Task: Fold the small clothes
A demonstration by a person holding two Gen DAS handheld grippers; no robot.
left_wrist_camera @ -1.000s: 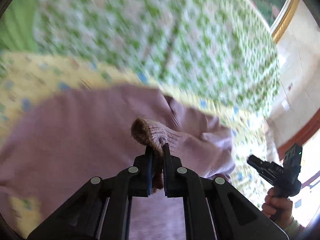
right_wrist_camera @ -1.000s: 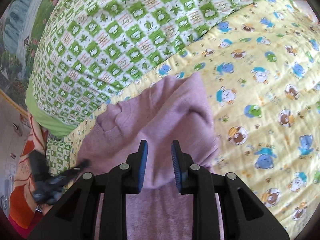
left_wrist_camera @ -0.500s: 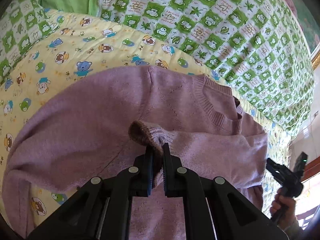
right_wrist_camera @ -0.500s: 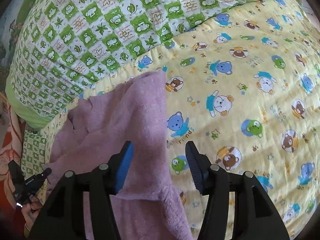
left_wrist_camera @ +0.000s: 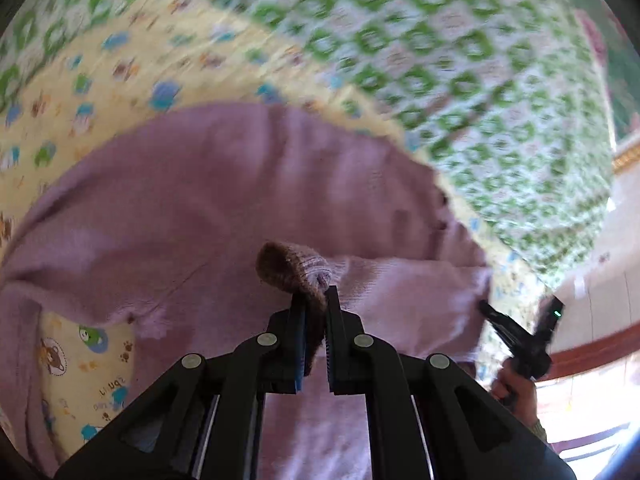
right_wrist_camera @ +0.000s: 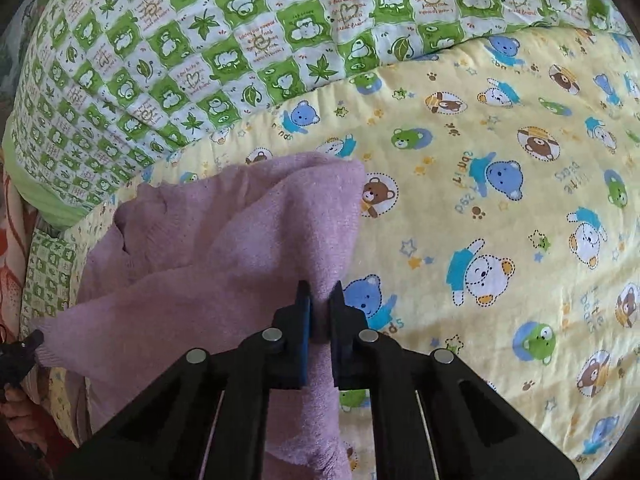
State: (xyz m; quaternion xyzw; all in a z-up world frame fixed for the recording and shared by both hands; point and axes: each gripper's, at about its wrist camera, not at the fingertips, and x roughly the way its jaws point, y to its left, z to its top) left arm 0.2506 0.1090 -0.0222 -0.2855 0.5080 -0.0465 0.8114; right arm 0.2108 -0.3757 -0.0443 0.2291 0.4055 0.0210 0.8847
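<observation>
Lilac sweater (right_wrist_camera: 224, 240) now clamped at its 3 o'clock edge by right gripper (right_wrist_camera: 320, 312), open earlier; left gripper (left_wrist_camera: 316, 300) still pinches what seems the cuff (left_wrist_camera: 292, 268).

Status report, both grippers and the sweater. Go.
Left gripper shut on cuff. Right gripper shut on sweater edge. Sweater on sheet, nothing blocking.

Lilac knitted sweater (right_wrist_camera: 224, 248) is lying rumpled and partly folded on the bed, its ribbed cuff (left_wrist_camera: 292, 272) lifting upward.
</observation>
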